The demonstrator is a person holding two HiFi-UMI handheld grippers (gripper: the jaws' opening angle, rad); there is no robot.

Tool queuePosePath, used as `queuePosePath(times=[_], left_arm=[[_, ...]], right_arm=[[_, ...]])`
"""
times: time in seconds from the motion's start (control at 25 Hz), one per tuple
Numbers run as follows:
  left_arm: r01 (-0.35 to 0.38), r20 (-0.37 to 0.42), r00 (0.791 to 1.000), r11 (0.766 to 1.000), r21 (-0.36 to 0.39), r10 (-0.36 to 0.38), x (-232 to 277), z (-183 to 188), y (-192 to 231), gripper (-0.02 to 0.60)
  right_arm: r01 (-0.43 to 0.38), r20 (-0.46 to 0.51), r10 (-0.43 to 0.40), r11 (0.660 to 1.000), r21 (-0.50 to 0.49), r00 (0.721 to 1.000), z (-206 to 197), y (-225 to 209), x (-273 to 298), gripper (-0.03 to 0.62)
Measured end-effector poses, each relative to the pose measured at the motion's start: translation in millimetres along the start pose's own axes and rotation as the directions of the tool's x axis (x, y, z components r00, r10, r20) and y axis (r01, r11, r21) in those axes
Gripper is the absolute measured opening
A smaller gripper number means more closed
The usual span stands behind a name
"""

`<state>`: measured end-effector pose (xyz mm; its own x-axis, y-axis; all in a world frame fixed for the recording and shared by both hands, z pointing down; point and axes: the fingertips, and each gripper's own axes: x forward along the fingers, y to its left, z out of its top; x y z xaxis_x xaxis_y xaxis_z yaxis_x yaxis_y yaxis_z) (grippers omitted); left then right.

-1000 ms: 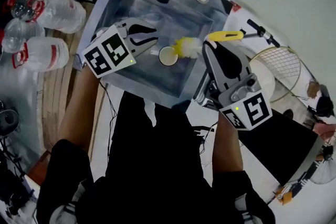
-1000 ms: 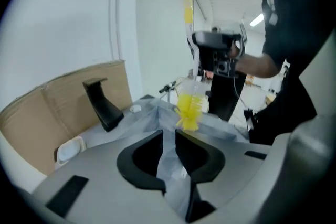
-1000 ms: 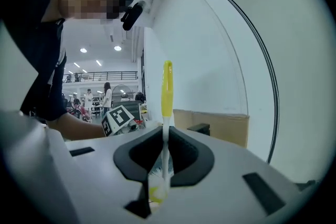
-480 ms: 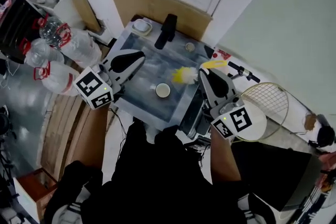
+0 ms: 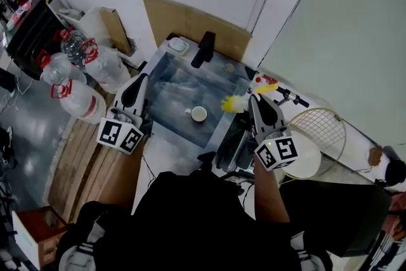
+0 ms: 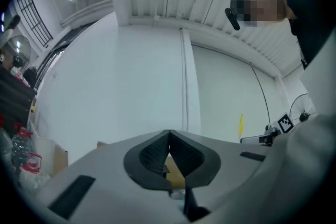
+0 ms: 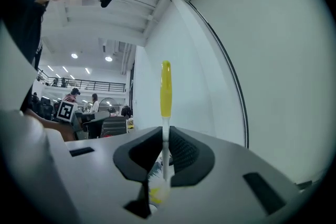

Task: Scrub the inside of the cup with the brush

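The cup (image 5: pixel 198 113) stands upright, mouth up, on the floor of the sink (image 5: pixel 166 87), a little below the centre of the head view. Nothing touches it, so we judge that no scrubbing is going on at this moment.

Just to its right we hold the brush (image 5: pixel 232 104), its yellow-and-white bristle head near the cup but apart from it and outside the mouth. The right gripper (image 5: pixel 257 101) is clamped on the brush. In the right gripper view the pads (image 7: pixel 178 150) press the thin white stem of the brush (image 7: pixel 166 92), with the yellow handle reaching out past the tips and the bristles low, towards the camera. Gripping the stem rather than the handle end probably gives us firmer control of the head.

The left gripper (image 5: pixel 141 80) sits at the sink's left rim, well apart from the cup. Its jaws have just been closing and now meet tip to tip with nothing between them, as the left gripper view shows (image 6: pixel 169 136). To scrub properly, we would likely need this gripper to steady the cup.

A black faucet (image 5: pixel 204 47) stands at the sink's far edge, and water bottles (image 5: pixel 82 73) crowd the upper left.
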<state>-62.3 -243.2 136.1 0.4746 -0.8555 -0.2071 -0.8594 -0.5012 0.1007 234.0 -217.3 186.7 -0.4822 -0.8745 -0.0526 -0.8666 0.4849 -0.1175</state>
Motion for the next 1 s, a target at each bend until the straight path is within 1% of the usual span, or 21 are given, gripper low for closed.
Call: queuePosePath(times=[0.08, 0.2, 0.32, 0.48, 0.64, 0.76, 0.84, 1.0], left_arm=[[-0.019, 0.006, 1.000, 1.000, 0.016, 0.019, -8.7, -3.7, -1.4, 0.017], [-0.015, 0.018, 1.000, 0.999, 0.031, 0.014, -18.0, -1.7, -0.1, 0.017], [0.010, 0.006, 1.000, 0.999, 0.036, -0.010, -45.6, -0.7, -6.0, 0.017], [0.074, -0.016, 0.997, 0.997, 0.024, -0.073, -109.4, -3.0, -26.1, 0.017], [0.104, -0.052, 0.993, 0.994, -0.008, -0.105, -176.8, -2.6, -38.4, 0.017], [0.110, -0.078, 0.991, 0.993, -0.043, -0.113, -227.0, -6.2, -46.5, 0.017], [0.109, -0.091, 0.989, 0.992, -0.063, -0.114, -256.7, -8.4, -54.4, 0.017], [0.103, -0.101, 0.989, 0.993, -0.055, -0.108, -300.4, -6.8, -70.3, 0.017]], right_arm=[[0.025, 0.007, -0.025, 1.000, 0.007, 1.000, -2.9, -7.0, -7.0, 0.046], [0.054, 0.017, -0.053, 0.999, -0.002, 0.998, 3.4, -10.5, -9.8, 0.046], [0.085, 0.022, -0.084, 0.996, -0.002, 0.996, 5.7, 8.3, -33.1, 0.046], [0.130, 0.037, -0.130, 0.991, -0.009, 0.991, 1.8, 57.9, -84.7, 0.046], [0.143, 0.019, -0.142, 0.989, -0.023, 0.990, -8.0, 119.8, -126.1, 0.046], [0.129, -0.020, -0.130, 0.991, -0.027, 0.991, -21.1, 167.7, -157.5, 0.046], [0.127, -0.034, -0.128, 0.992, -0.021, 0.991, -27.4, 190.6, -178.5, 0.046], [0.116, -0.053, -0.117, 0.993, -0.028, 0.992, -35.2, 220.2, -209.6, 0.046]])
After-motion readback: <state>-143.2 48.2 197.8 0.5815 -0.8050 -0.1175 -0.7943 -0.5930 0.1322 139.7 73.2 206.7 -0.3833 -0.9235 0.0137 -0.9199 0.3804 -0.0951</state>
